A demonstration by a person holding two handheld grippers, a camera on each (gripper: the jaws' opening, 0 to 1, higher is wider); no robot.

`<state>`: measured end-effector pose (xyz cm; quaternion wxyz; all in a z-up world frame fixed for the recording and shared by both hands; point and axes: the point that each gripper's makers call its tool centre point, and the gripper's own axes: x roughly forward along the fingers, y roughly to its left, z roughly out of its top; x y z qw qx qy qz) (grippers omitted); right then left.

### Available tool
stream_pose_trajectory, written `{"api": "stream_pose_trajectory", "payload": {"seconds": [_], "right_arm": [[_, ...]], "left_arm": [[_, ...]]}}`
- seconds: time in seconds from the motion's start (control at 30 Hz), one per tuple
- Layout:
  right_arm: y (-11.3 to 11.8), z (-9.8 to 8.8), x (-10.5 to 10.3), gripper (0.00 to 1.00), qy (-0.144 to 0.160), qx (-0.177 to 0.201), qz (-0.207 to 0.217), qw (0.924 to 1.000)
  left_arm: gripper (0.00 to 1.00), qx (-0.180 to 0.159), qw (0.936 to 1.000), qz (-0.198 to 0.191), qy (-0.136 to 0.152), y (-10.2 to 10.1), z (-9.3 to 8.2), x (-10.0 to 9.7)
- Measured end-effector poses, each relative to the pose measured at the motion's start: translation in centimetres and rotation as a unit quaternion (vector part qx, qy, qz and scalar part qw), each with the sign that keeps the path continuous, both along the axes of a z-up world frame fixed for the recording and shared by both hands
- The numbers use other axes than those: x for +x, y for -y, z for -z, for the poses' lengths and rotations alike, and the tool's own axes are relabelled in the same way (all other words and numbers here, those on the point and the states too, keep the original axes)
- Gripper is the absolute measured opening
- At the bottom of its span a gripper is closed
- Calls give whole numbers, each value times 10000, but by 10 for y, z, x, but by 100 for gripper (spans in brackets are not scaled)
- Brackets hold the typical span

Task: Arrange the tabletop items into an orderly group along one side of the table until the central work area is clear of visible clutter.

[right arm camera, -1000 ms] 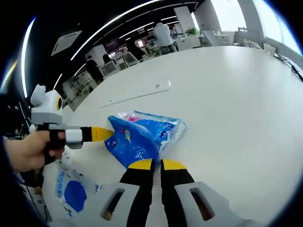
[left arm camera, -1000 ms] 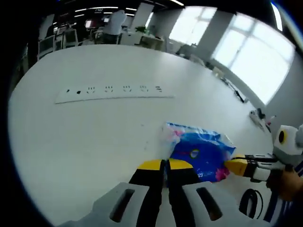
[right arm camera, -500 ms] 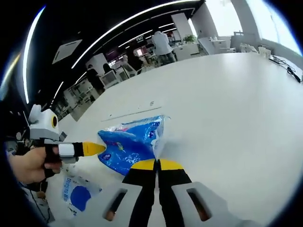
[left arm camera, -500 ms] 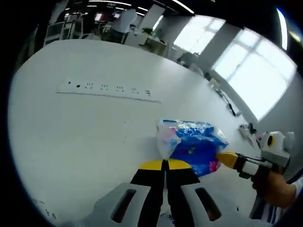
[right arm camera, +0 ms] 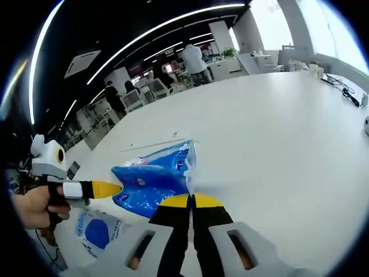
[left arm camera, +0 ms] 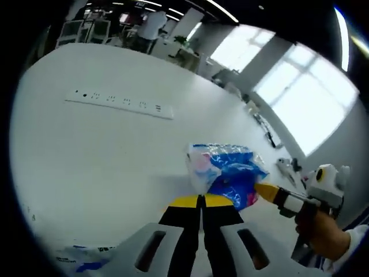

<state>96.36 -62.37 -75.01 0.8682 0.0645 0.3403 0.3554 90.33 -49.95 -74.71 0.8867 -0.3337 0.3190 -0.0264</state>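
A blue plastic pack [left arm camera: 230, 173] with a clear crumpled end hangs between both grippers, raised off the white table [left arm camera: 86, 150]. My left gripper [left arm camera: 200, 199] is shut on its near edge. The right gripper [left arm camera: 264, 190] comes in from the right, its yellow tip pinching the pack's other side. In the right gripper view the same pack [right arm camera: 150, 179] sits just ahead of my right gripper [right arm camera: 190, 201], which is shut on its edge, while the left gripper [right arm camera: 107, 188] holds its left end. A second white and blue pack [right arm camera: 97, 229] lies flat on the table below.
A long white power strip [left arm camera: 121, 103] lies farther out on the table [right arm camera: 277, 133], also seen behind the pack as the power strip [right arm camera: 151, 143]. The second pack [left arm camera: 86, 258] shows at the lower left. Cables [right arm camera: 341, 86] lie near the far right edge. Chairs and people stand beyond.
Both grippers have risen with the blue pack held between them, and its clear end has folded up. The second pack has come into the left gripper view.
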Motion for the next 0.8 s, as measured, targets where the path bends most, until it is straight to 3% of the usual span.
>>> {"api": "stream_pose_trajectory", "payload": {"seconds": [0.1, 0.47, 0.8], "right_arm": [[4, 2, -4, 0, -20, 9, 15, 10000], [27, 18, -27, 0, -217, -106, 58, 9997], [34, 33, -45, 0, -394, -188, 29, 9990]], "left_arm": [[0, 209, 9997, 147, -22, 6, 2, -5], [0, 227, 9991, 242, -247, 38, 12, -32], [0, 411, 9975, 332, -465, 49, 25, -50]]}}
